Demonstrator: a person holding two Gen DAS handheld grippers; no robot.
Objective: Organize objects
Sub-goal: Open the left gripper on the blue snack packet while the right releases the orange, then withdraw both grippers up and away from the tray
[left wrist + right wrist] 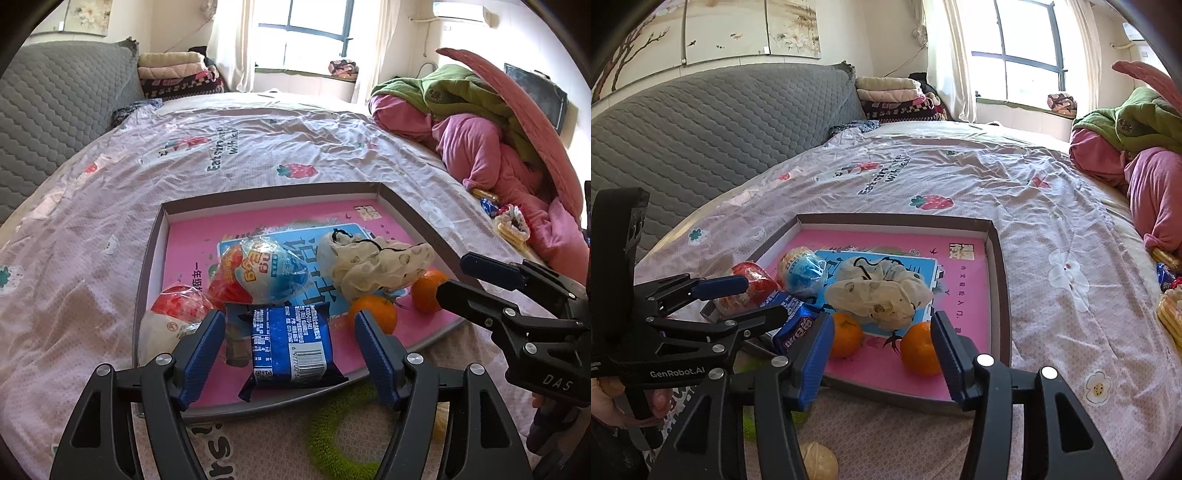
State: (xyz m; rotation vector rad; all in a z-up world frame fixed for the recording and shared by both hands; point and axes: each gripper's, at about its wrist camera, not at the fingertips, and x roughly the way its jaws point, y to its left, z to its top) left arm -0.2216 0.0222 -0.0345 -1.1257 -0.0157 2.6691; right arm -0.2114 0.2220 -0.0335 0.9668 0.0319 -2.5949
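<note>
step: things are being put in the tray (151, 258) | left gripper (291, 343): spread wide, nothing held; blue snack pack (291, 347) lies between its fingers, near tray edge | right gripper (882, 350): spread wide, nothing held | next: green ring (332, 435), near, outside tray, is likely to be picked up
</note>
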